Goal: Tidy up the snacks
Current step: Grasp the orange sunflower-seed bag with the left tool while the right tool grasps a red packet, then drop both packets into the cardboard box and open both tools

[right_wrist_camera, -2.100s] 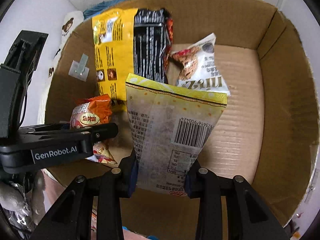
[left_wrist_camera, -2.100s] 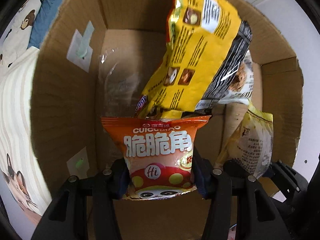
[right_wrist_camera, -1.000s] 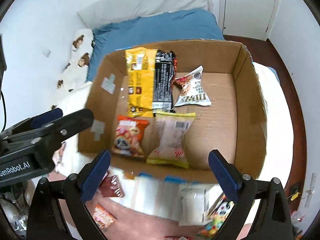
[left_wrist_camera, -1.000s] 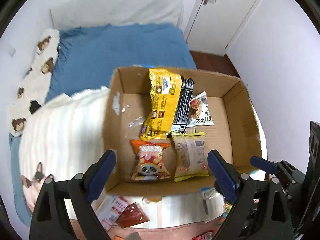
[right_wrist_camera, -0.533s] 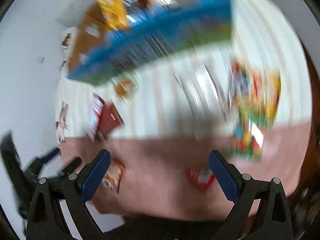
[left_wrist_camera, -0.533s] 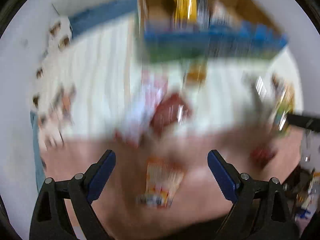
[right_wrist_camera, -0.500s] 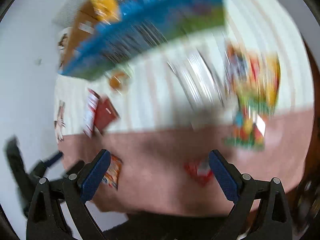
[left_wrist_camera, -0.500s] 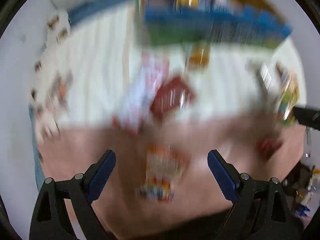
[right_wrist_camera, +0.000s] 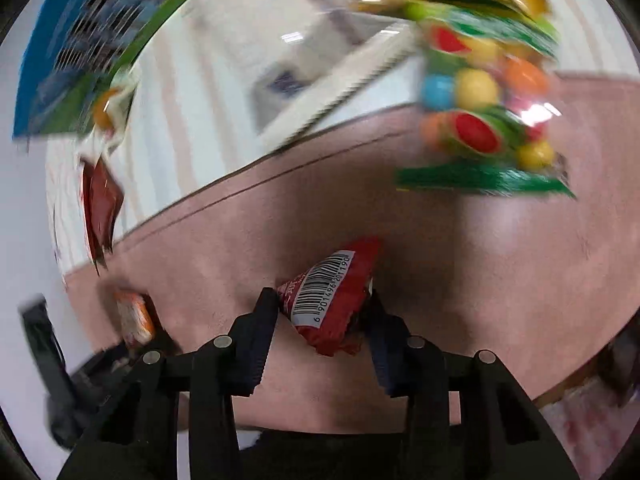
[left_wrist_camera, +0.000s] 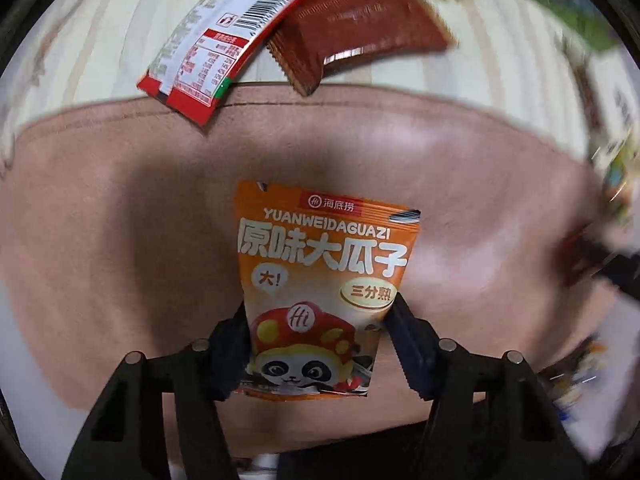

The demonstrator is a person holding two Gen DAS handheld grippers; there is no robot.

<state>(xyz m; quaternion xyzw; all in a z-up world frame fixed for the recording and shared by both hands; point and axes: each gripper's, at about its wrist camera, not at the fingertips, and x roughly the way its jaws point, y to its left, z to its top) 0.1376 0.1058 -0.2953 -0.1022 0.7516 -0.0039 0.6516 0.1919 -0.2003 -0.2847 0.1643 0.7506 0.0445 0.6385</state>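
My left gripper [left_wrist_camera: 318, 334] is shut on an orange panda snack packet [left_wrist_camera: 320, 280] that lies on the pink blanket [left_wrist_camera: 120, 220]. My right gripper [right_wrist_camera: 324, 312] is shut on a small red snack packet with a barcode [right_wrist_camera: 332, 292], also on the pink blanket [right_wrist_camera: 500, 280]. In the right wrist view the orange packet [right_wrist_camera: 134, 316] and the left gripper show at the lower left, blurred.
A red-and-white wrapper [left_wrist_camera: 224, 32] and a dark red wrapper [left_wrist_camera: 356, 20] lie on the striped sheet beyond the left gripper. A green bag of coloured candy [right_wrist_camera: 480, 92] lies at the right. The box's blue-green printed side [right_wrist_camera: 92, 40] is at the upper left.
Both grippers left the box open after dropping their packets, swung down to the blanket, and each has closed on a new snack packet.
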